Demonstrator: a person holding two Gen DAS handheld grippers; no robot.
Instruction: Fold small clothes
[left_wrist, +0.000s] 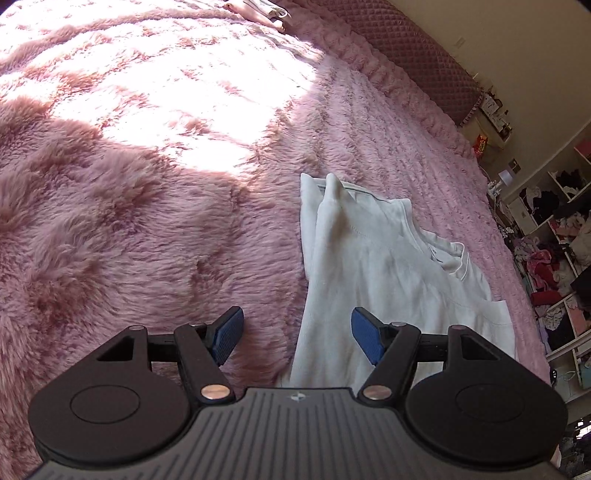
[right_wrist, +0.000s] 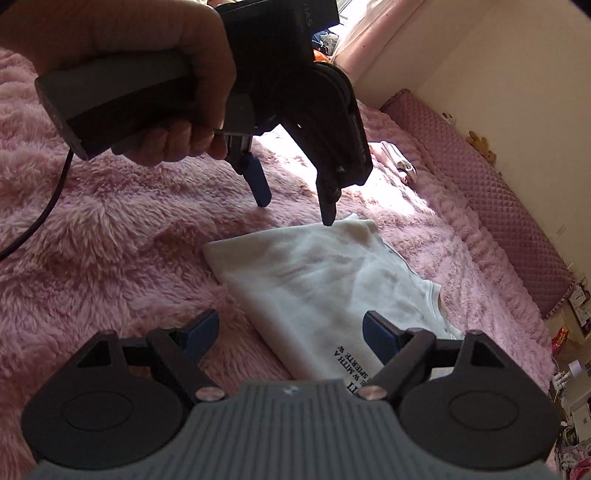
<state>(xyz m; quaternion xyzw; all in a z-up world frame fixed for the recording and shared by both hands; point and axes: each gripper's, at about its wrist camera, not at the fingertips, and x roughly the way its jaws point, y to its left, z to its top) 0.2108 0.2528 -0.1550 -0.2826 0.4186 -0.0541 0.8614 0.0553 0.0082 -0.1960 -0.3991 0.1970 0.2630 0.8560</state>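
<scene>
Your right gripper (right_wrist: 290, 334) hovered wide-jawed and empty over the near edge of the white shirt (right_wrist: 317, 284) on the pink fluffy blanket (right_wrist: 110, 258), partly readable black print showing "WITH A". Farther off, your left hand (right_wrist: 155, 85) angled the left gripper (right_wrist: 295, 206) down at the shirt's far corner, jaws wide, gripping nothing.

Fluffy pink long-pile bedspread (left_wrist: 147, 229): covers the bed and fills most of both views; a bright sun patch lies across it in the upper left of the left wrist view.

Dusty-rose quilted diamond-pattern bolster (left_wrist: 424, 62): runs along the bed's far edge against the cream wall (left_wrist: 517, 55), upper right of the frame; in the right wrist view it crosses the right side.

Small tan plush toy (right_wrist: 480, 146): sits on the bolster by the wall, right wrist view, upper right.

White cubby shelves stuffed with mixed clothing (left_wrist: 554, 258): right edge of the left wrist view.

Red snack packet (left_wrist: 481, 142): beyond the bolster's end, right of frame.
</scene>
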